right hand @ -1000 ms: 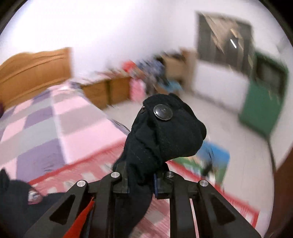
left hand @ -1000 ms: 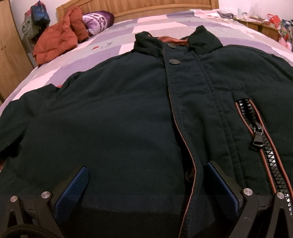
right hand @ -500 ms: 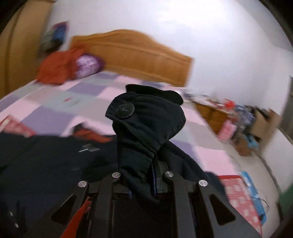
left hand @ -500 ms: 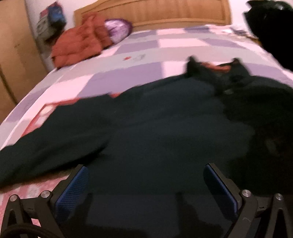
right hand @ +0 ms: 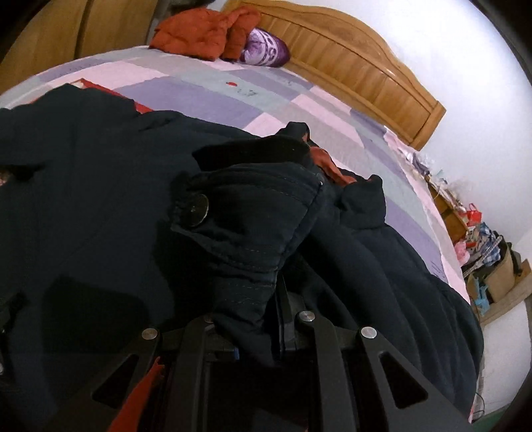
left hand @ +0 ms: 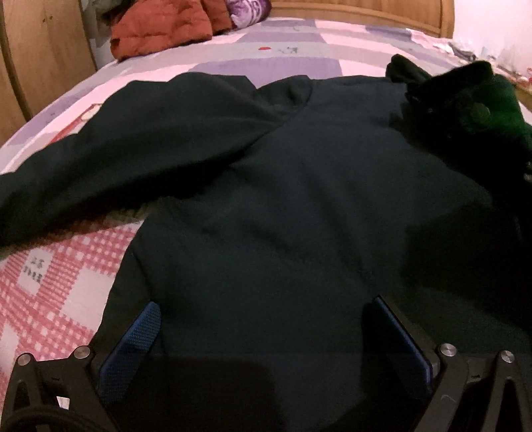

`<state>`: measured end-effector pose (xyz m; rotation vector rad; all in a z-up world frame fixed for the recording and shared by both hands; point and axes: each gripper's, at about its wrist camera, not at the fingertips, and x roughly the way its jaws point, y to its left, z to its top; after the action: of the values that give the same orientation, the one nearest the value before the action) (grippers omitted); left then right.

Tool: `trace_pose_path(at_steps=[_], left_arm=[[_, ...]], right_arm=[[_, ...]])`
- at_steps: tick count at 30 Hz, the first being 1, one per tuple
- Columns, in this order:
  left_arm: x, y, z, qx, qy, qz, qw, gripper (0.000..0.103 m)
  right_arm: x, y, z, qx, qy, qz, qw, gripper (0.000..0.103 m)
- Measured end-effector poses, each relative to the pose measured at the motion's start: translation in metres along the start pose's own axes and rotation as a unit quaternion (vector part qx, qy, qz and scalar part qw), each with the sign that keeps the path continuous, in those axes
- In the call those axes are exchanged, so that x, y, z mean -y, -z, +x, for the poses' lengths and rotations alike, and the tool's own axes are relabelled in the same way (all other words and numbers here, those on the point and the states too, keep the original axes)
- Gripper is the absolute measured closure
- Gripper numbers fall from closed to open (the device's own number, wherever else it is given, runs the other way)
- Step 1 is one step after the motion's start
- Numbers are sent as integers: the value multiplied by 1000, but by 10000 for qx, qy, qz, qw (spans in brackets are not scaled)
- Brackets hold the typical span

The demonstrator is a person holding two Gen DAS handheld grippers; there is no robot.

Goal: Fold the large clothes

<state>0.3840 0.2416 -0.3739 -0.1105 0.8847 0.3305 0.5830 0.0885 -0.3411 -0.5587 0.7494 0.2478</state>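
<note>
One dark jacket (left hand: 282,186) spread across the bed (left hand: 292,50), one sleeve out left. Right gripper (right hand: 256,335) clamped on a cuff (right hand: 246,229) with one snap button (pads hidden under cloth). Left gripper (left hand: 266,335) jaws wide, over the hem, gripping nothing. One orange coat (right hand: 202,33) by the headboard; bare quilt beyond the collar.

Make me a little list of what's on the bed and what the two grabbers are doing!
big garment: dark jacket spread over the bed
right gripper: shut on the sleeve cuff, above the jacket
cuff detail: round snap button
left gripper: open, blue pads either side of the jacket's near edge
near headboard: orange coat, purple pillow
bedding: purple, pink and grey checks
</note>
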Motion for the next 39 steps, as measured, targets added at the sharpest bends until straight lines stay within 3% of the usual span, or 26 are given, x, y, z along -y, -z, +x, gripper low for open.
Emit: trace_pose_path(at_steps=[6, 15, 16, 18, 19, 20, 23, 25, 27, 31, 33, 35, 37, 39], left_arm=[[0, 2, -3, 22, -29, 22, 10000, 0], [-1, 4, -3, 34, -25, 15, 10000, 0], [-1, 4, -2, 35, -22, 13, 10000, 0], [-1, 4, -2, 32, -23, 16, 10000, 0], [-2, 4, -2, 32, -24, 16, 10000, 0], [-2, 4, -2, 29, -26, 19, 10000, 0], [-2, 4, -2, 21, -17, 14, 10000, 0], [-2, 4, -2, 13, -11, 11, 10000, 0], [-2, 4, -2, 14, -12, 12, 10000, 0], [-2, 4, -2, 14, -17, 16, 10000, 0], [-2, 4, -2, 10, -15, 14, 10000, 0], [-2, 4, -2, 7, -22, 19, 10000, 0], [-2, 3, -3, -6, -47, 45, 10000, 0], [-2, 0, -5, -55, -52, 77, 9999, 0]], right_arm=[[-7, 5, 12, -113, -75, 47, 9999, 86], [-33, 2, 16, -300, 365, -544, 9974, 76], [-34, 1, 13, -315, 303, -556, 9975, 70], [-39, -1, 1, -210, -60, -577, 9981, 46], [-42, -2, -6, -131, -177, -619, 9978, 22], [-44, -3, -13, -51, -337, -633, 9974, 12], [-40, -3, -35, 124, -909, -357, 9951, 12], [-29, 1, -48, 255, -1001, -59, 9946, 12], [-7, 11, -61, 369, -775, 273, 9959, 12], [71, 47, -66, 210, 407, 1225, 9914, 12], [122, 74, -58, -138, 1103, 1849, 9764, 12], [164, 98, -47, -513, 1530, 2363, 9582, 12], [186, 124, -26, -962, 1579, 2615, 9473, 12], [180, 140, -8, -1085, 1236, 2431, 9559, 12]])
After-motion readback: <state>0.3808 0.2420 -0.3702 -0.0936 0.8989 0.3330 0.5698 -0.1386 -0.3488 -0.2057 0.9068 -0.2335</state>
